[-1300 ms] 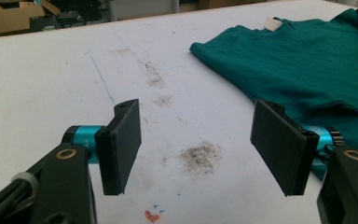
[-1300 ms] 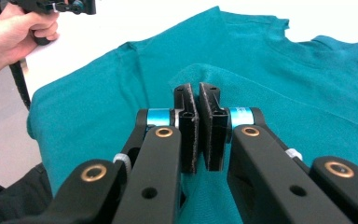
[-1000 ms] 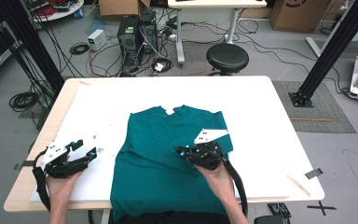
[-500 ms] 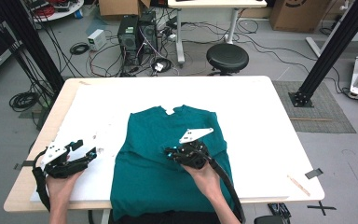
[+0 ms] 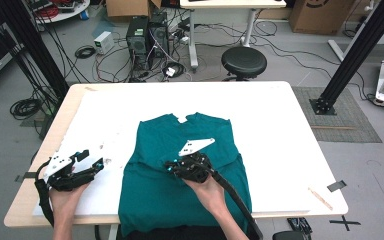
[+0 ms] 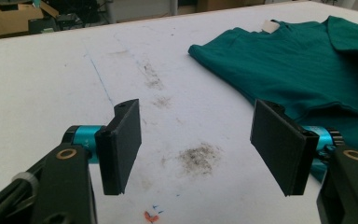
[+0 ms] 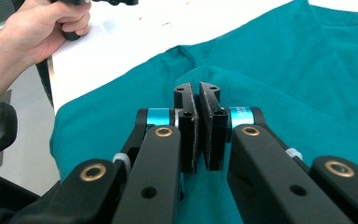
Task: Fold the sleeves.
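Observation:
A teal T-shirt (image 5: pixel 155 195) lies flat on the white-covered table (image 5: pixel 280 125), collar at the far end. My right gripper (image 5: pixel 169 167) rests over the shirt's middle and points left. In the right gripper view its jaws (image 7: pixel 198 98) are shut, and a ridge of teal cloth (image 7: pixel 307 56) rises into them, so they pinch a fold of the shirt. My left gripper (image 5: pixel 91 158) sits on bare table left of the shirt. Its jaws (image 6: pixel 198 147) stand wide open with nothing between them, and the shirt (image 6: pixel 307 60) lies off to their right.
Dark smudges (image 6: pixel 199 158) mark the white cover in front of the left gripper. Beyond the table's far edge stand a black stool (image 5: pixel 244 61), computer towers (image 5: pixel 147 32) and loose cables. A black frame post (image 5: pixel 355 55) rises at the right. The person's left hand (image 7: pixel 42 28) shows in the right gripper view.
My right gripper has slid left across the shirt, drawing the shirt's right side in toward the middle. The left gripper has stayed where it was.

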Tool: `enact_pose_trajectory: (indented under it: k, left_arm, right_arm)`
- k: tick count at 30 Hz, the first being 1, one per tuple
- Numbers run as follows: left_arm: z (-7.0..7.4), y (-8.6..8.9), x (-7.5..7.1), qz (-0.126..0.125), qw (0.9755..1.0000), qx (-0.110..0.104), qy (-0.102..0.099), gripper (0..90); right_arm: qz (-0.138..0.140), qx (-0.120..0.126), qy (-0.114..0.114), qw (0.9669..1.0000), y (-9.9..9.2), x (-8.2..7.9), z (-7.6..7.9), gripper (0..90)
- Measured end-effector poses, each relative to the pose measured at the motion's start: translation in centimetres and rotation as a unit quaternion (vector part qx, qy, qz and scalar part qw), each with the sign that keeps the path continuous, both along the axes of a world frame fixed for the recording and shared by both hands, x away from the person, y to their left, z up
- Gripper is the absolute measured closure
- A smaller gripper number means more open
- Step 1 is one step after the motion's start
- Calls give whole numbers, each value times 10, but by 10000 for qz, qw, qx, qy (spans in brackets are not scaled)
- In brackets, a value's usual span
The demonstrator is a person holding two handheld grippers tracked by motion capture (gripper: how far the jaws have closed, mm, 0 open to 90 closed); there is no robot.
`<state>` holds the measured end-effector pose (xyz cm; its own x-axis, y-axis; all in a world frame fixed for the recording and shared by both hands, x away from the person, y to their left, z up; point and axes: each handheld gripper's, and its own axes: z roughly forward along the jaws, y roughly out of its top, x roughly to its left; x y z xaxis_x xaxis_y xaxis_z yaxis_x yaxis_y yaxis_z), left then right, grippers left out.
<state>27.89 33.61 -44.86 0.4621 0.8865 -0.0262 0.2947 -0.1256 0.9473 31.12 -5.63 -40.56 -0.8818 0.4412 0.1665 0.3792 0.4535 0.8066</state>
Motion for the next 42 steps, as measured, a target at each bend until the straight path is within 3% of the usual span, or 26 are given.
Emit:
enact_pose_trajectory:
  k: [27,30,33,34,37,42]
  left_arm:
    - [0,0,0,3,10000,-6,16,336]
    - [0,0,0,1,10000,-8,15,336]
    - [0,0,0,-6,10000,-7,13,336]
    - [0,0,0,-9,10000,-9,11,336]
    - [0,1,0,-20,10000,2,14,336]
    - [0,0,0,-27,10000,8,19,336]
  right_arm:
    - [312,-123,222,9992,18,-6,-15,864]
    - [343,99,251,9990,17,-6,-13,586]
    - [171,138,227,9995,11,-5,-10,431]
    - [171,138,227,9995,11,-5,-10,431]
    - [-128,50,38,9999,2,-4,-7,297]
    - [-562,-184,-216,9980,-25,-1,-2,229]
